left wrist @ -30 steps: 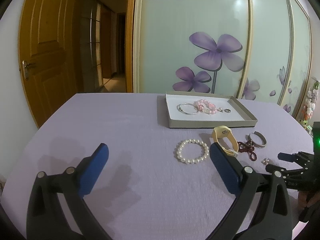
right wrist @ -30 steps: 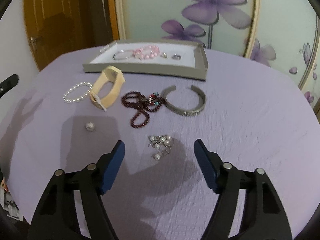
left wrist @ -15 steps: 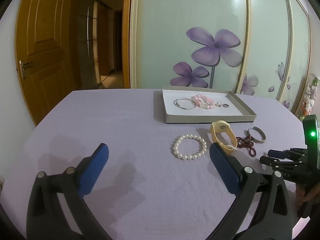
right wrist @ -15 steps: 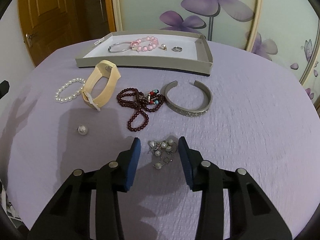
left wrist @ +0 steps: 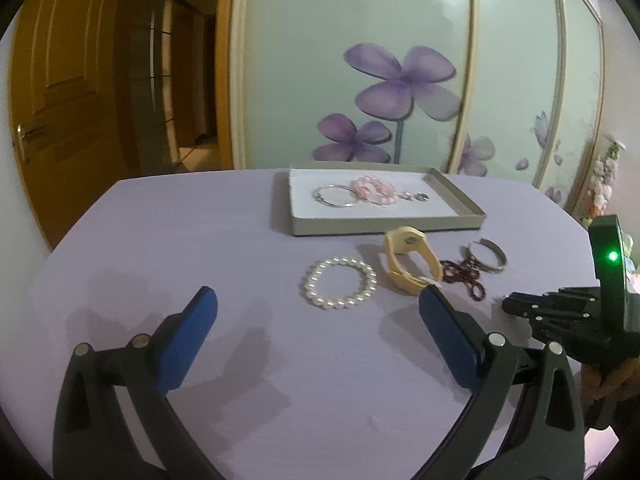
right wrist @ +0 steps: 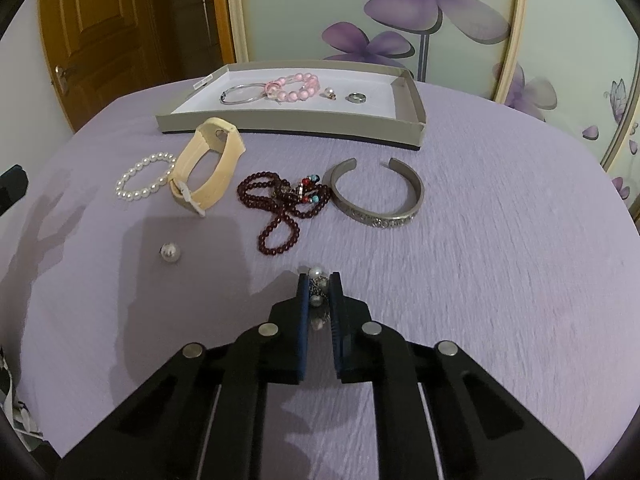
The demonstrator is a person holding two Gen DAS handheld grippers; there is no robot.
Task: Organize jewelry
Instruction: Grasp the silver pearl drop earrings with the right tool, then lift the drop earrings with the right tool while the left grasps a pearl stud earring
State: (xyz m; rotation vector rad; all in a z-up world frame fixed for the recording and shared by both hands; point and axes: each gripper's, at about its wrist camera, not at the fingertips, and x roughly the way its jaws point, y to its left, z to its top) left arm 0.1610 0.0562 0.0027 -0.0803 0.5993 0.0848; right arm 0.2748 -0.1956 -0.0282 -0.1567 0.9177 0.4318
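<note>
**Right gripper pinches pearl-and-chain cluster on lilac cloth**

The right gripper (right wrist: 319, 294) has just been closing, and its 2 blue-padded black jaws now pinch the small tangled cluster of silver chain and white pearls (right wrist: 317, 280) down on the crinkled lilac tablecloth (right wrist: 500, 280); 1 pearl of the cluster pokes out past the fingertips. To the left lies a loose round pearl bead (right wrist: 169, 252), apart from everything else. Beyond the cluster sits the knotted dark red bead strand (right wrist: 280, 208) with a few red and turquoise beads at its knot; just beside it on the right is the open grey metal cuff with an embossed band (right wrist: 380, 200); on its left the cream rubber watch-style strap (right wrist: 210, 164) stands on edge, touching the white pearl bracelet (right wrist: 144, 176).

Farthest is the shallow grey cardboard tray with a white floor (right wrist: 412, 120); inside lie a thin silver bangle (right wrist: 242, 93), a pink bead bracelet (right wrist: 294, 86) overlapping it, a small pearl stud (right wrist: 330, 93) and a plain silver ring (right wrist: 356, 98).

The left gripper (left wrist: 318, 330) hovers with its jaws spread wide and nothing between them, the pearl bracelet and cream strap just beyond its tips. Behind the table stand frosted sliding panels with purple flowers (left wrist: 404, 80) and a brown wooden door (left wrist: 60, 100).
</note>
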